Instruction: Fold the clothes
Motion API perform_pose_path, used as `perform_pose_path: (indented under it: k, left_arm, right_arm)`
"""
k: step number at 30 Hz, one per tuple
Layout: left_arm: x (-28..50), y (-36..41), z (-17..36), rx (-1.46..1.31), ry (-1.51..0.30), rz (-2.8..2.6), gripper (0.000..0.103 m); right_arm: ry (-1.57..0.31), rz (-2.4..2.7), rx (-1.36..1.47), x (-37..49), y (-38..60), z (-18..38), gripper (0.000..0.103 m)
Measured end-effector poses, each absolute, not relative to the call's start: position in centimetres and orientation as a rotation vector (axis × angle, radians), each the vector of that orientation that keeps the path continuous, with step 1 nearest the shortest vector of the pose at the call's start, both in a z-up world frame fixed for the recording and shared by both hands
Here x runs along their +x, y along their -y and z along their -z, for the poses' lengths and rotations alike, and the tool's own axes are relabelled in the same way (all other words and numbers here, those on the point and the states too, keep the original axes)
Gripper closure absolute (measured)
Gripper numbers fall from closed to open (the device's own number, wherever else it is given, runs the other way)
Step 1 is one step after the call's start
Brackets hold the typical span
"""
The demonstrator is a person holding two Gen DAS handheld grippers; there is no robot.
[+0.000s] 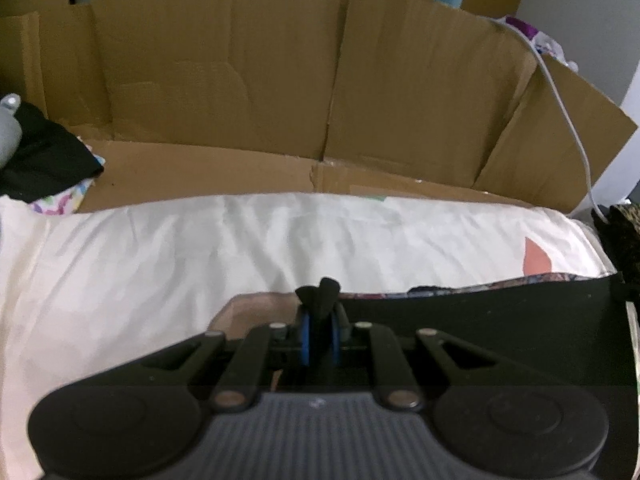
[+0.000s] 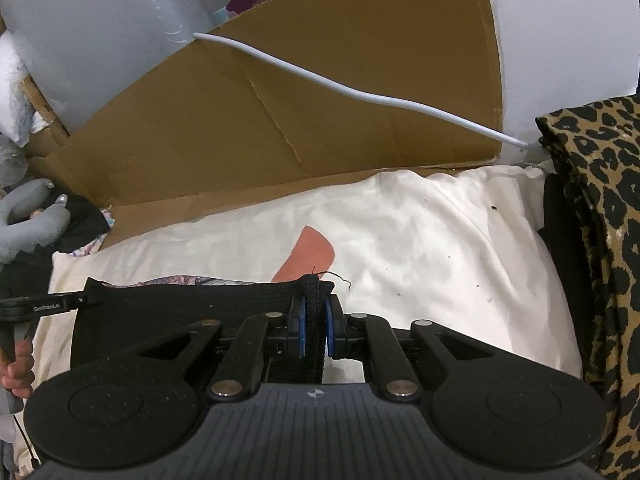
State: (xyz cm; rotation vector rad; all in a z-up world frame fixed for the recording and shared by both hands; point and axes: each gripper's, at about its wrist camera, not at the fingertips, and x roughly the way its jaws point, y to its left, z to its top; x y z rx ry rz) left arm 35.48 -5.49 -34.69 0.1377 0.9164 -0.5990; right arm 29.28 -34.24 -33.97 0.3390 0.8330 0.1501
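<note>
A fold was judged to be under way: 1 black garment was held stretched by its top edge between 2 grippers over a white pillow. In the left wrist view, the left gripper was seen at lower centre with its jaws nearly closed, a bunch of the black fabric pinched between the blue pads. In the right wrist view, the right gripper was seen at lower centre, likewise almost closed on a corner of the knit cloth. The garment lay across the lower middle of both frames, its held edge raised and the rest hidden under the grippers.

The next move was judged to call for both held corners being carried forward together at equal height and laid down flat, so that the edge stayed straight and no slack gathered between the hands.

Counted: 2 grippers, 1 black garment, 1 pillow, 1 cardboard sheet across the top, 1 white cable at upper right, 1 leopard-print cloth at the right edge, 1 hand at lower left.
</note>
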Motion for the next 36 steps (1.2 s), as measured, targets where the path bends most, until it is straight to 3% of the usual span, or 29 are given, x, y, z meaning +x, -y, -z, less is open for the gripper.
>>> perform_pose_path:
  k: [7,13,22,36]
  left_arm:
    - [36.1,7.0,36.1,0.163,-0.930,0.617,0.092]
    - [36.3,7.0,36.1,0.175,-0.960,0.575,0.079]
    - [33.3,6.0,32.0,0.181,-0.857,0.608,0.081]
    - [30.0,9.4,31.8,0.109,-0.833,0.719,0.086]
  right_arm:
    - [-0.859,-0.106,0.327,29.6,34.4,34.5,0.095]
    - [-0.898,-0.073,0.331,30.1,34.4,34.9,0.092]
    - [-0.814,-0.169,0.314,29.2,33.3,32.3,0.091]
    - [-0.804,-0.404,0.193,30.5,24.2,32.7,0.091]
